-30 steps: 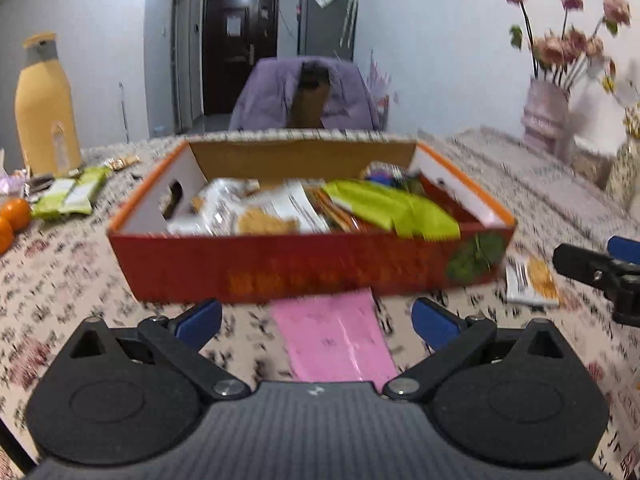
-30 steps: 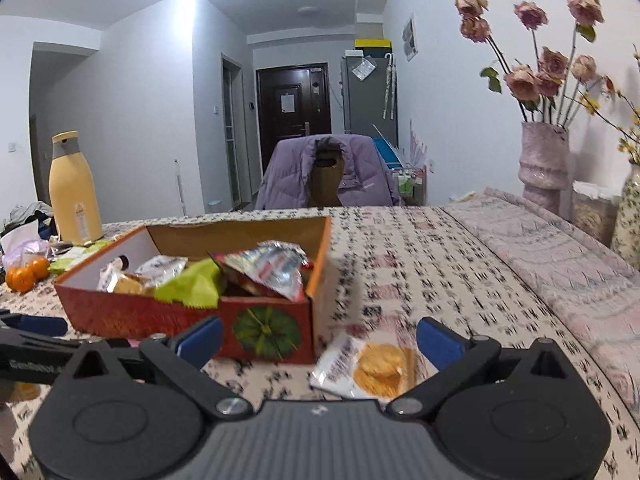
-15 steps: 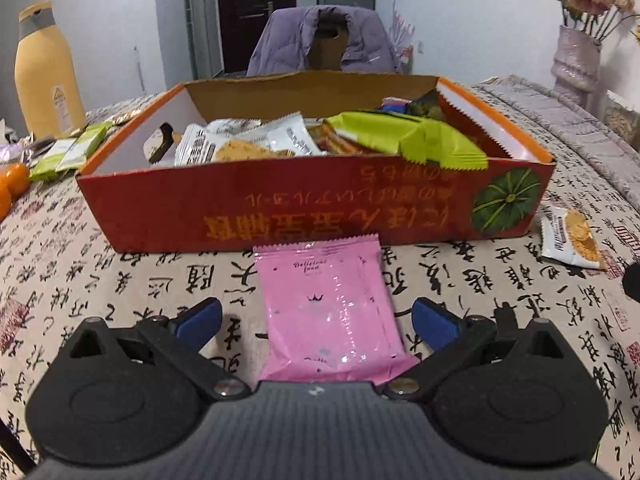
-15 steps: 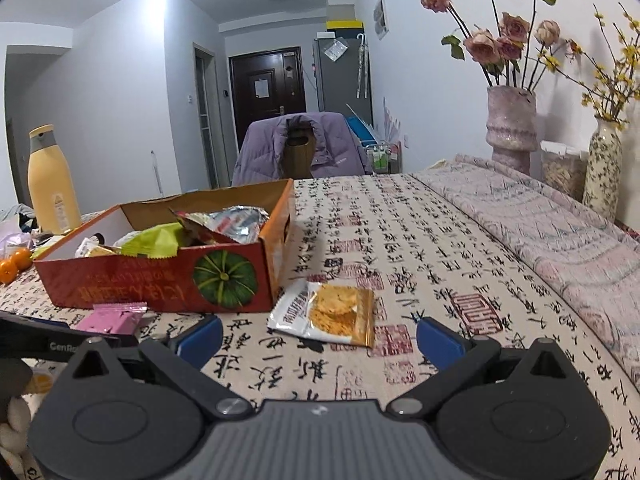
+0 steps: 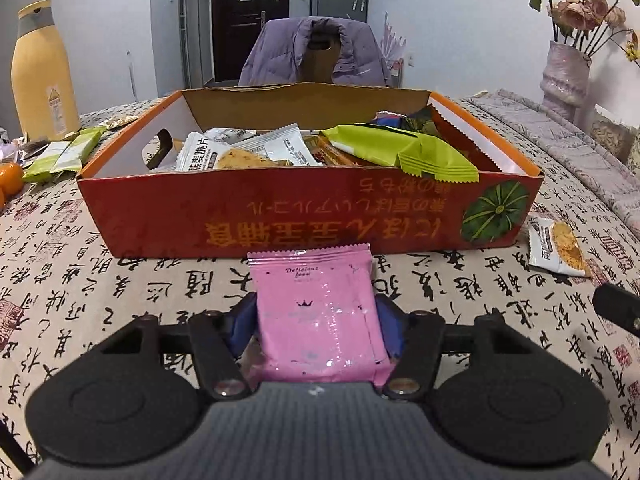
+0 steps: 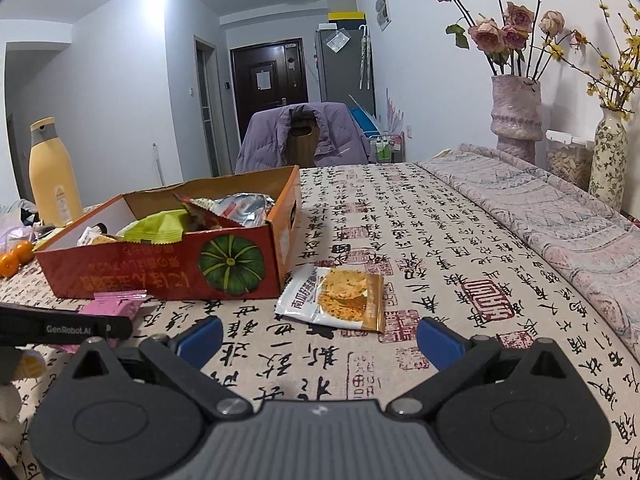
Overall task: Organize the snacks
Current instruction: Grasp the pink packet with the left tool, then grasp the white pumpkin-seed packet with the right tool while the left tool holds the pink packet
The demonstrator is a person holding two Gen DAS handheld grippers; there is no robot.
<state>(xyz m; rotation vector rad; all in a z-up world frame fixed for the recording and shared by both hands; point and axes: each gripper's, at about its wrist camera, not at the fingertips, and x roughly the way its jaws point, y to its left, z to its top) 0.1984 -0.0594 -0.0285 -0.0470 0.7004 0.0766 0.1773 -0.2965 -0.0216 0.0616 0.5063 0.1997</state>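
The pink packet (image 5: 318, 312), printed "Delicious food", lies on the desk (image 5: 100, 280) just before the red box (image 5: 280, 216). The left hand-held gripper (image 5: 316, 320), wide apart a second ago, is closing against its sides. The right hand-held gripper (image 6: 320, 340) stands apart, empty, near the box's cracker packet (image 6: 336, 296).

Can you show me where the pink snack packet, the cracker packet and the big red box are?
pink snack packet (image 5: 318, 312), left wrist view, middle of its shiny front.
cracker packet (image 6: 334, 297), right wrist view, on the printed crackers.
red box (image 5: 280, 212), left wrist view, its near wall.
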